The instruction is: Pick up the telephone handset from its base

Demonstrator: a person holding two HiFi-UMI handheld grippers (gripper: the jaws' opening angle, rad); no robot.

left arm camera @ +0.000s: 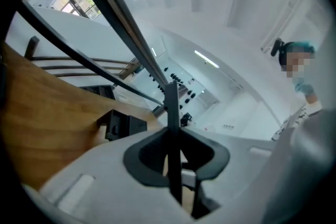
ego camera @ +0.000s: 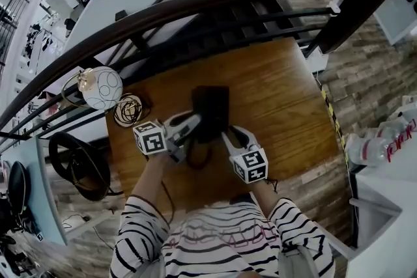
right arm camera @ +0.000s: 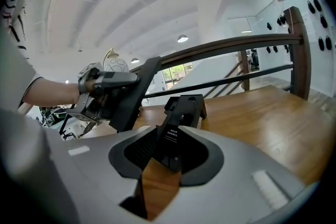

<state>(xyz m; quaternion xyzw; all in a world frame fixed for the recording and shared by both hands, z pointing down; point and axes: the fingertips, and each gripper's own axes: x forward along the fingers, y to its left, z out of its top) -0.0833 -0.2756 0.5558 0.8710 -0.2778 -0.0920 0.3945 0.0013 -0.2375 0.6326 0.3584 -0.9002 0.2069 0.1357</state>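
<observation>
Black handset [right arm camera: 134, 93] – clear of base [right arm camera: 186, 106], clenched in left hand-held gripper [ego camera: 191, 128] | right hand-held gripper [ego camera: 229, 137] – grasping base

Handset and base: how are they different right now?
The handset is up in the air, tilted, gripped by the left tool; the base sits on the wooden table, held by the right tool. The handset looks a thin slab; the base looks chunkier. Both are black.
</observation>
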